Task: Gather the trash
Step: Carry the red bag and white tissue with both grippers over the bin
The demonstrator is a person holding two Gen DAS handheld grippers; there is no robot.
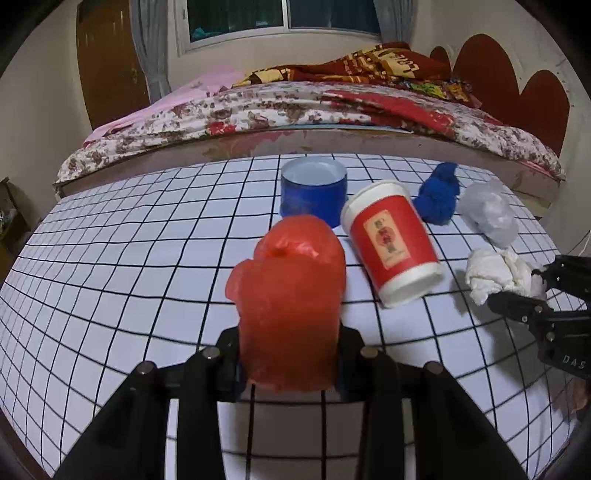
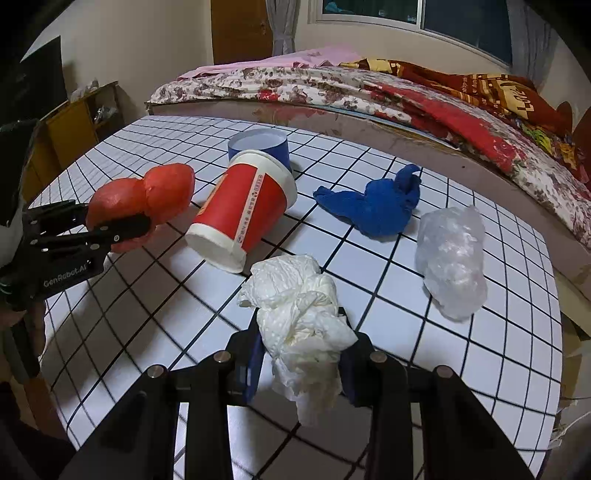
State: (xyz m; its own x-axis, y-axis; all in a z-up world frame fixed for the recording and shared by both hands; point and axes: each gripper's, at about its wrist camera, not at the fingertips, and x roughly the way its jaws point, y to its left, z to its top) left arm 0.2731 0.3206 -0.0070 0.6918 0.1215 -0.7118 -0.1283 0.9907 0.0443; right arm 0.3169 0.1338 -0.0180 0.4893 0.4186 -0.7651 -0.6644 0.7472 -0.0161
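Red plastic wad (image 1: 291, 306) pinched in left hand-held gripper (image 1: 288, 363), white crumpled tissue (image 2: 303, 325) clamped by right hand-held gripper (image 2: 301, 363), tipped red cup (image 1: 391, 243) between them on table (image 1: 110, 258).

You are working in a home bedroom. Beyond the far edge of your grid-patterned table (image 1: 110, 240) stands a bed (image 1: 295, 110) with a floral cover and a red headboard (image 1: 517, 81); behind it are a curtained window (image 1: 280, 18) and a wooden door (image 1: 107, 62).
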